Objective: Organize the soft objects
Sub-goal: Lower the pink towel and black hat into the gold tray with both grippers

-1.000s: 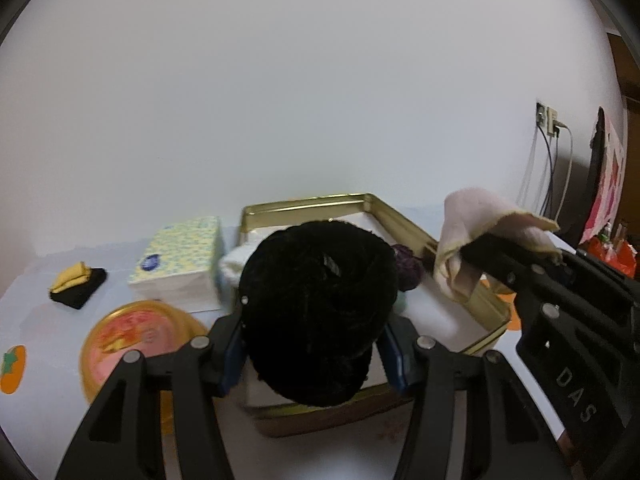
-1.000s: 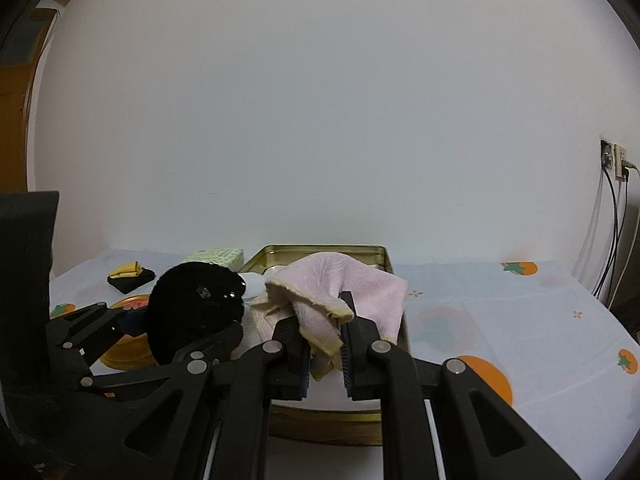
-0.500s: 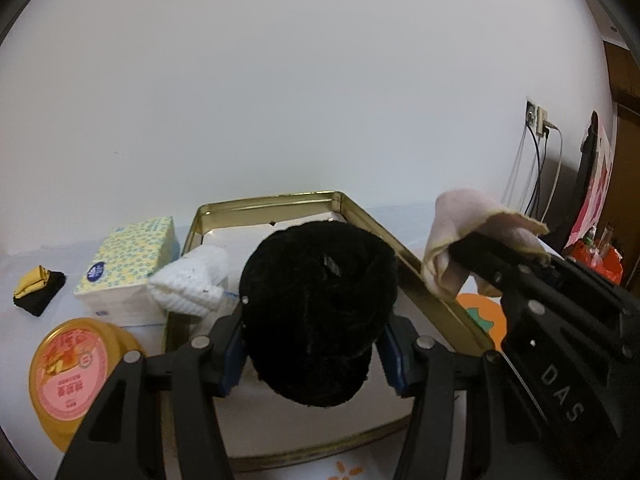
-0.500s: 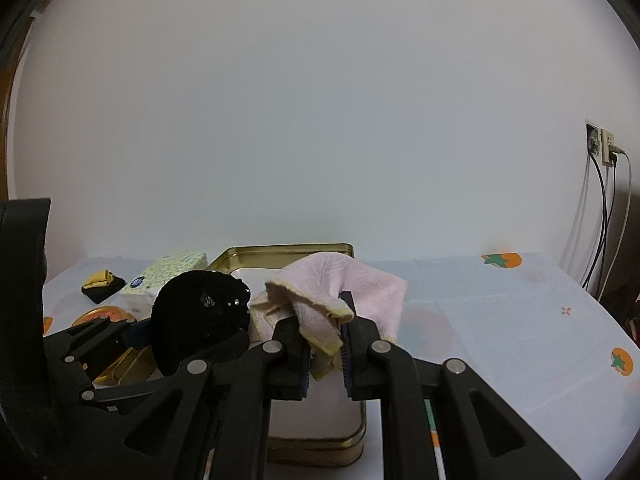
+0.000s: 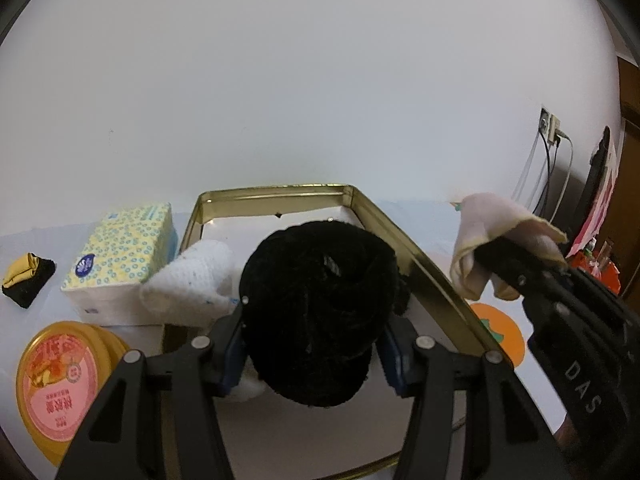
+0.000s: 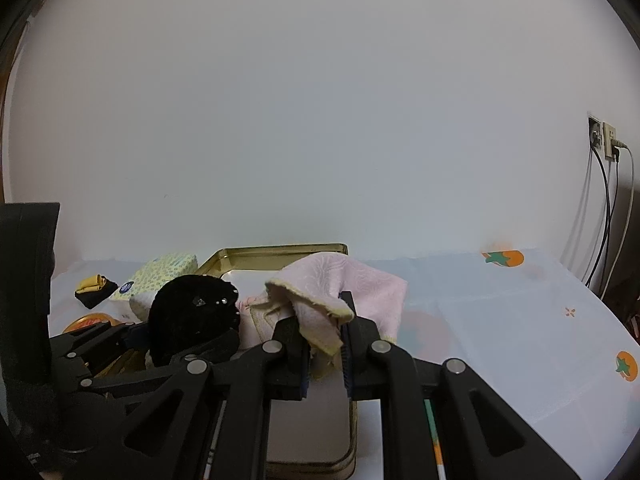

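"DAS" on right gripper (image 5: pixel 516 276) body, round tin (image 5: pixel 60 384) label unreadable

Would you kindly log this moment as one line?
left gripper: shut on black scrunchie | right gripper: shut on pink cloth | both over gold tin

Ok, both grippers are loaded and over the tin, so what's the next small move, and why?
Probably lower the left gripper and open it. Its black fuzzy item already hangs over the gold tin, with bare floor beside the white knitted piece. The right gripper, clamping the pink cloth, can follow.
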The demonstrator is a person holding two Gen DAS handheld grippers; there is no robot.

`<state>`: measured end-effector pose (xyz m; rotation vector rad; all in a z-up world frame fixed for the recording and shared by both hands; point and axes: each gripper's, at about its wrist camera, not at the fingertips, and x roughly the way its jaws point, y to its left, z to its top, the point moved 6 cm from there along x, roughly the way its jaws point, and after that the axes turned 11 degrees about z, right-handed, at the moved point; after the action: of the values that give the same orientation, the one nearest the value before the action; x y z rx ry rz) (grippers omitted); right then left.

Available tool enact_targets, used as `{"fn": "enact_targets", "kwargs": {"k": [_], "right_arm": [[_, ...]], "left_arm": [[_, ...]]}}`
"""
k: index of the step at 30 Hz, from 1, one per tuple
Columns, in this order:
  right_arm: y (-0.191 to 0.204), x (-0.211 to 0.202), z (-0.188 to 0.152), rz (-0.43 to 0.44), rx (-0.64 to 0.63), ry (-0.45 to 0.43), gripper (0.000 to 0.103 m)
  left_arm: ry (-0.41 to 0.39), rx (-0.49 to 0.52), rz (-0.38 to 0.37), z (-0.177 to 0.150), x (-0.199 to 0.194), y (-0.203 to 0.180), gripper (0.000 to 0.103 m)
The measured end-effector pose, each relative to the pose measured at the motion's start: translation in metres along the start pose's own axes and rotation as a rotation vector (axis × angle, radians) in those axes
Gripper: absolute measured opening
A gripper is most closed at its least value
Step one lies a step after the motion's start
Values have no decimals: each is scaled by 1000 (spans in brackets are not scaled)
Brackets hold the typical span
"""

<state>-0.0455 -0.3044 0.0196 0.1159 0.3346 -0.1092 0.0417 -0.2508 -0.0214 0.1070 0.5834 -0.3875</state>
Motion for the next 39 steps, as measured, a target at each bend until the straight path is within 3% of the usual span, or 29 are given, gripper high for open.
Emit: {"fn": "enact_targets", "kwargs": {"k": [6,15,21,26,33,36,39], "right_arm": [[-17,15,5,-2,19,-35,14],[-14,39,49,10,39,-52,14],[-13,73,64,29,51,-1,14],[-23,108,66,33,107,110,14],[-33,140,53,39,105,225,14],[-29,145,41,83,137,282,14],[-27,149,37,92,136,308,14]], "left_arm": [[-15,-33,8,18,-2,9,54],[-32,-46,88,56,7,25,54],[15,-48,124,66,25,32,54],[65,-50,141,69,44,34,54],[156,-39,164,58,70,36,54],[198,-48,162,51,80,36,54],[199,-38,178,52,82,37,54]]}}
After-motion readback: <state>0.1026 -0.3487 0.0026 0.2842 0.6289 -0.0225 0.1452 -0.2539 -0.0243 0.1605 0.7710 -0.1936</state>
